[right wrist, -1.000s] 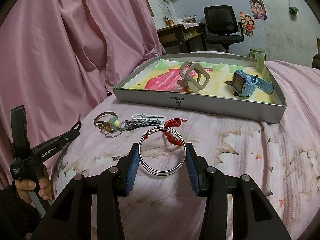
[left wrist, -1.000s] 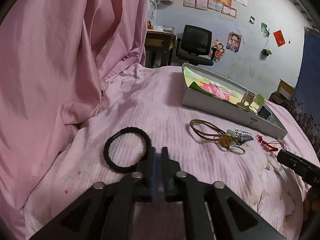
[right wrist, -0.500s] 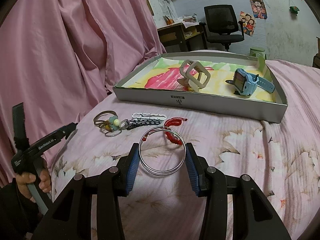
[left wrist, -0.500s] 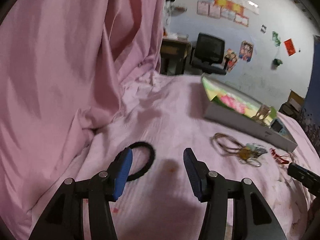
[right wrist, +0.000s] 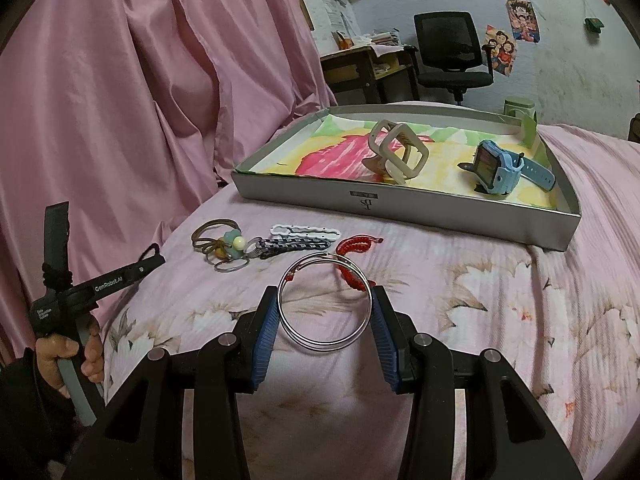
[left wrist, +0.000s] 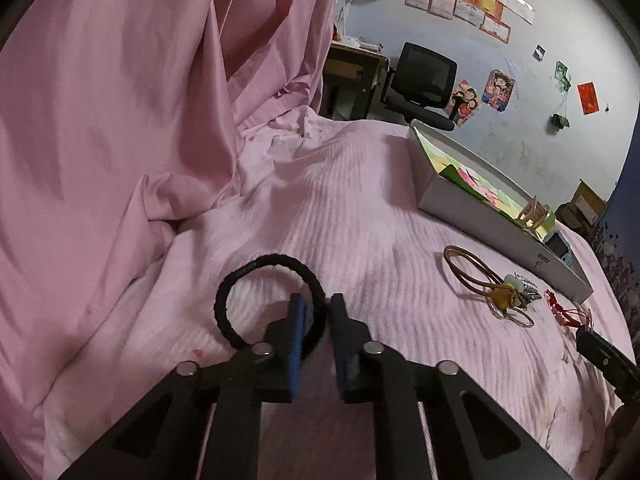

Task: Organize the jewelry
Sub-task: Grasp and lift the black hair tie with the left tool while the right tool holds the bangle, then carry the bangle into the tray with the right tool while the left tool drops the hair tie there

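The left gripper (left wrist: 318, 308) has its jaws narrowed on the black hair tie (left wrist: 256, 276), apparently pinching its near rim. The right gripper (right wrist: 325, 320) stands wide around the silver bangle (right wrist: 324, 300), not yet squeezing. In the tray (right wrist: 400, 204) beyond sit a beige bracelet (right wrist: 398, 156) and a blue watch (right wrist: 500, 168). A brown cord (right wrist: 216, 236), a braided strap (right wrist: 292, 246) and a red bracelet (right wrist: 352, 244) lie before the tray, nothing blocking.

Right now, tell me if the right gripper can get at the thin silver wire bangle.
Probably yes: the right gripper is open with its fingers either side of the thin silver wire bangle, nothing between.
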Motion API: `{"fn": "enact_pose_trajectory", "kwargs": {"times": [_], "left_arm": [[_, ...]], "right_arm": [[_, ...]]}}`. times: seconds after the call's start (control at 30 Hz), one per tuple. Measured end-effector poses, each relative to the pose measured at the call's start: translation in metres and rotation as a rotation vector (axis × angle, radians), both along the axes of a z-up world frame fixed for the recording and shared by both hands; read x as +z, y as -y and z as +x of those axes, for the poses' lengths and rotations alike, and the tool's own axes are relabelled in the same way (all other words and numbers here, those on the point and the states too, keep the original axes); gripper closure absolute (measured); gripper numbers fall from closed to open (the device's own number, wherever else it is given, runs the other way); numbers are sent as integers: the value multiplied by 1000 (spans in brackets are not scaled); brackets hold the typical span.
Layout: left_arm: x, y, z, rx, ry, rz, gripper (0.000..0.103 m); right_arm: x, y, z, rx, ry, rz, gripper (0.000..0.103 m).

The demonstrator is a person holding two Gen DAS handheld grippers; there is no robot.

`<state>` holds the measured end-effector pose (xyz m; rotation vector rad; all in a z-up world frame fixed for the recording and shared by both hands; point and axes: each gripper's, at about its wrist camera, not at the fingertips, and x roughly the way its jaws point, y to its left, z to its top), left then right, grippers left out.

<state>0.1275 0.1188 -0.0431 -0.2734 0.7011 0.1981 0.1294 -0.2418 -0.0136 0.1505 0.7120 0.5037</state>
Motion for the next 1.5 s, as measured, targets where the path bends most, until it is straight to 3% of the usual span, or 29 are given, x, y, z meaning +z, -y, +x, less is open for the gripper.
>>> {"fn": "enact_pose_trajectory", "kwargs": {"times": [0.43, 0.8, 1.1, 1.3, 1.5], "left_arm": [[12, 25, -6, -106, 27, -35, 97], [49, 81, -6, -273, 160, 2, 97], [85, 130, 38, -393, 323, 57, 97], [94, 153, 88, -450, 341, 62, 97], [85, 160, 134, -468, 284, 24, 97]], "right_arm": [[3, 0, -1, 8, 13, 10, 63], [21, 17, -2, -28, 102, 90, 63], [53, 32, 29, -130, 301, 46, 63], [59, 50, 67, -167, 324, 74, 63], [41, 58, 95, -164, 245, 119, 63]]}}
